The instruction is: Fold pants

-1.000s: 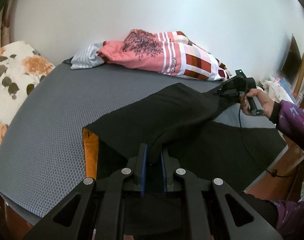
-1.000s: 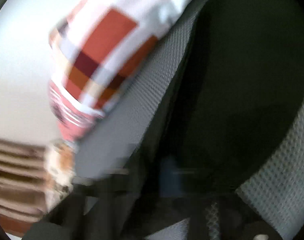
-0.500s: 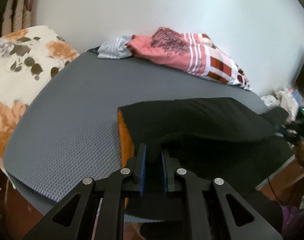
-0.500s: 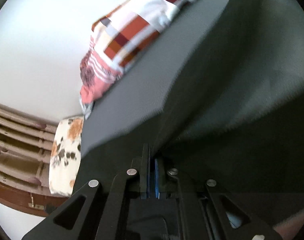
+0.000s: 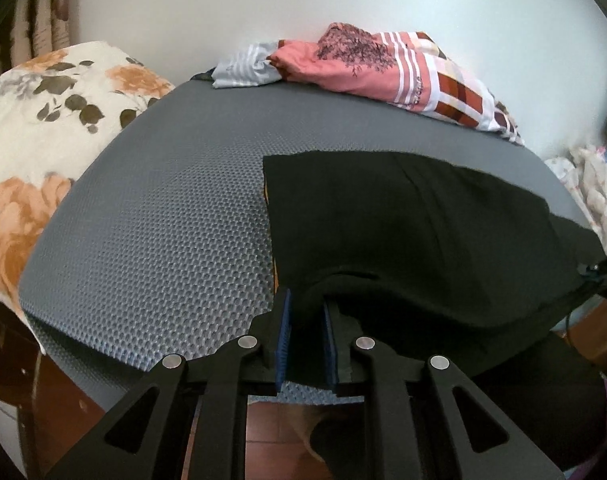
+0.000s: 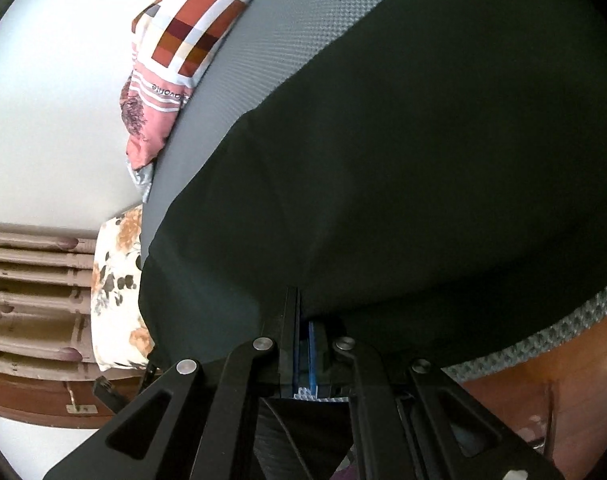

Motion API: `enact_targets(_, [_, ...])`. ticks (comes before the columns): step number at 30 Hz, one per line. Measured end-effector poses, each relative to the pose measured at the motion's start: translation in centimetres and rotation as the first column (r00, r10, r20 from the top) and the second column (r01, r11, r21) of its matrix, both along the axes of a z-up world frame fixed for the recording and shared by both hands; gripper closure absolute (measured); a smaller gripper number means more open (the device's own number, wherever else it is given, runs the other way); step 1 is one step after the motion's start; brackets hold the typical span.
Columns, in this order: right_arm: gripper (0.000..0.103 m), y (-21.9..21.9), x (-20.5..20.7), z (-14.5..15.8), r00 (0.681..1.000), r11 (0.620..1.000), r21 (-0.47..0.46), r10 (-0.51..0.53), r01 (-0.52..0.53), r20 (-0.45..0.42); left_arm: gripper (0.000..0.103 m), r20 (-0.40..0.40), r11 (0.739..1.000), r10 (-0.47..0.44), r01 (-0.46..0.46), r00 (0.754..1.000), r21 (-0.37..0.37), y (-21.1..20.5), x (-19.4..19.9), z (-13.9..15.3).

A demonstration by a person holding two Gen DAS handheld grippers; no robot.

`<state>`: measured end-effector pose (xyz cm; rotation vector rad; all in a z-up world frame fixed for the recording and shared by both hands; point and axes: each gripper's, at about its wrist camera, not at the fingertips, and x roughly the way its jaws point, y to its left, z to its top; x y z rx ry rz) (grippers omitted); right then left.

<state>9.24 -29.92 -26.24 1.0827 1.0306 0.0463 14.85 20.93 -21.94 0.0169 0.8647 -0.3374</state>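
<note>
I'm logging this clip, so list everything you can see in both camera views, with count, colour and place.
pants: one pair, black, spread on the right part of the mattress, near edge lifted by both grippers
mattress: one, grey honeycomb mesh, fills the middle
orange cloth: one strip, orange, peeking out under the left edge of the pants
patterned bedding: one bundle, pink, white and red checks, far edge against the wall
striped cloth: one, pale grey and white, left of the bundle
floral pillow: one, cream with orange flowers, left of the mattress
wall: white, behind the bed
left gripper: black, blue-padded fingers pinching a pants fold
right gripper: black, fingers shut on the pants edge
</note>
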Motion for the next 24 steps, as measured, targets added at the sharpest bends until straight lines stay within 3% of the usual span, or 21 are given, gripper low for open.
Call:
enact_targets(9, [0.1, 0.2, -0.6, -0.8, 1.0, 1.0, 0.011, 0.005, -0.005, -0.021, 0.083, -0.004, 0.999, 0.012, -0.012, 1.0, 0.052, 0.3, -1.1, -0.8])
enact_targets(13, [0.1, 0.3, -0.5, -0.6, 1.0, 1.0, 0.007, 0.016, -0.016, -0.025, 0.081, 0.007, 0.992, 0.089, -0.089, 0.996, 0.086, 1.8, -1.4, -1.0])
enact_targets(15, [0.1, 0.2, -0.6, -0.6, 1.0, 1.0, 0.01, 0.014, -0.014, -0.026, 0.074, 0.016, 0.979, 0.169, -0.17, 0.985, 0.109, 3.5, -1.4, -0.6])
enact_targets(17, [0.1, 0.2, -0.6, -0.6, 1.0, 1.0, 0.011, 0.015, -0.014, -0.025, 0.07, 0.047, 0.955, 0.274, -0.278, 0.96, 0.107, 5.8, -1.8, 0.7])
enact_targets(20, [0.1, 0.2, -0.8, -0.7, 1.0, 1.0, 0.023, 0.016, -0.015, -0.017, 0.07, 0.106, 0.935, 0.341, -0.348, 0.934, 0.066, 7.1, -2.7, 3.5])
enact_targets(23, [0.1, 0.1, -1.1, -0.6, 1.0, 0.999, 0.033, 0.019, -0.018, -0.011, 0.067, 0.127, 0.955, 0.274, -0.285, 0.953, 0.08, 4.2, -2.6, 6.4])
enact_targets(24, [0.1, 0.1, -1.2, -0.6, 1.0, 0.999, 0.036, 0.02, -0.02, -0.006, 0.06, 0.125, 0.965, 0.239, -0.25, 0.963, 0.08, 2.9, -2.5, 6.9])
